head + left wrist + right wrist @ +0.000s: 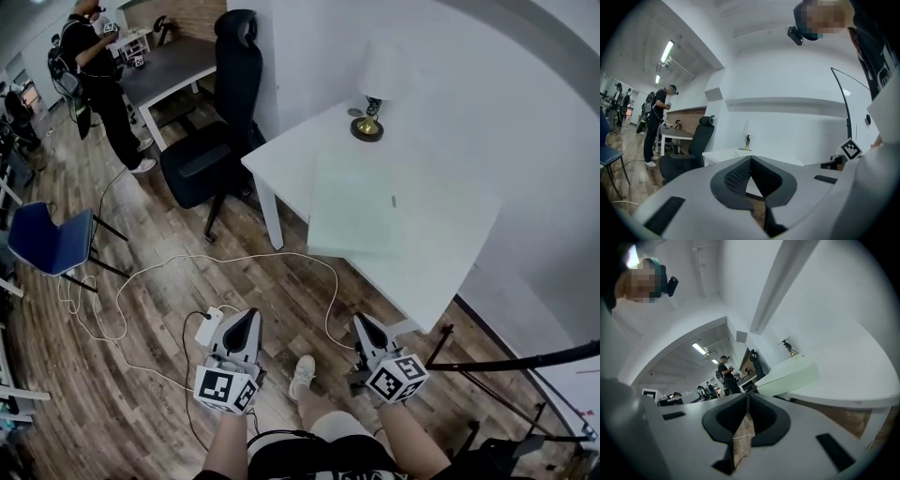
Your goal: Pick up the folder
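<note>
The folder (pixel 361 208) is a pale green flat slab lying on the white table (pixel 441 253), near its front-left edge. The right gripper view shows the folder (pixel 792 376) as a thick pale green edge ahead and to the right. My left gripper (pixel 246 317) and right gripper (pixel 360 322) hang low over the wooden floor, short of the table and apart from the folder. The left gripper (pixel 751 159) has its tips together with nothing between them. So does the right gripper (pixel 747 397), and it is rolled to one side.
A small lamp (pixel 367 127) stands at the table's far corner. A black office chair (pixel 220 122) sits left of the table and a blue chair (pixel 52 239) further left. A white cable (pixel 234 261) and power strip (pixel 208 326) lie on the floor. A person (pixel 98 75) stands at the back left. A black stand (pixel 506 361) leans at the right.
</note>
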Tool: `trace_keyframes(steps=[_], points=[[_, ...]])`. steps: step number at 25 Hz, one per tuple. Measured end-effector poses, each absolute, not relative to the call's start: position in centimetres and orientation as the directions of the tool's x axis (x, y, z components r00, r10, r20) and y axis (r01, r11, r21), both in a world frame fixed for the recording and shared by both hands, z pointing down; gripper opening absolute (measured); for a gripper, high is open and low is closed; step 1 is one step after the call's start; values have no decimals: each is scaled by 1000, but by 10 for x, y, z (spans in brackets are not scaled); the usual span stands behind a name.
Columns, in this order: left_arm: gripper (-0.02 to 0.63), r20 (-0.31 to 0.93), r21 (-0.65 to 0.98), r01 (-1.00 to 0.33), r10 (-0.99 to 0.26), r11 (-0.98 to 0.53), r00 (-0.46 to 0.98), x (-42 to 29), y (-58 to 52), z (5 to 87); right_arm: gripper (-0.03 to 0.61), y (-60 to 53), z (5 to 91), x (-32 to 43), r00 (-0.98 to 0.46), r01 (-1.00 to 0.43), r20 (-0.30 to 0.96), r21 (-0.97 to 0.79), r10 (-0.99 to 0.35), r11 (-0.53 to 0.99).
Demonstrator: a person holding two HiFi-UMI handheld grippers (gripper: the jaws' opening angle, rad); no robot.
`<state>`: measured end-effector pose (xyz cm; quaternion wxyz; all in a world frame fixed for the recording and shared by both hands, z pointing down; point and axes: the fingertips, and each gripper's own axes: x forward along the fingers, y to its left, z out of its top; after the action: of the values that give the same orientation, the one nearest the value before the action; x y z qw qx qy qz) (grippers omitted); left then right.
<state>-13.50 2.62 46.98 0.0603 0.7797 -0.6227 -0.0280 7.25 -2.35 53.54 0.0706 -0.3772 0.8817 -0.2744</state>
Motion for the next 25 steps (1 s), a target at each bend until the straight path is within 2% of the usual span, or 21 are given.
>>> trace_keyframes(steps=[7, 14, 18, 22, 25], points=[[14, 70, 145, -947, -952, -287, 300, -138, -37, 480, 34, -60, 553, 36, -726, -528, 83, -703, -683, 477], [14, 95, 154, -925, -926, -348, 365, -135, -89, 490, 39, -104, 565, 9, -683, -439, 68, -834, -728, 334], [14, 108, 164, -919, -920, -358, 378, -139, -108, 500, 144, -126, 576, -3, -668, -357, 48, -896, -743, 264], [14, 120, 166, -912, -910, -375, 396, -137, -123, 513, 248, -153, 567, -17, -657, -243, -44, -933, -752, 267], [14, 140, 168, -908, -902, -385, 408, -136, -132, 522, 278, -166, 577, -15, -613, -209, -50, -952, -788, 222]])
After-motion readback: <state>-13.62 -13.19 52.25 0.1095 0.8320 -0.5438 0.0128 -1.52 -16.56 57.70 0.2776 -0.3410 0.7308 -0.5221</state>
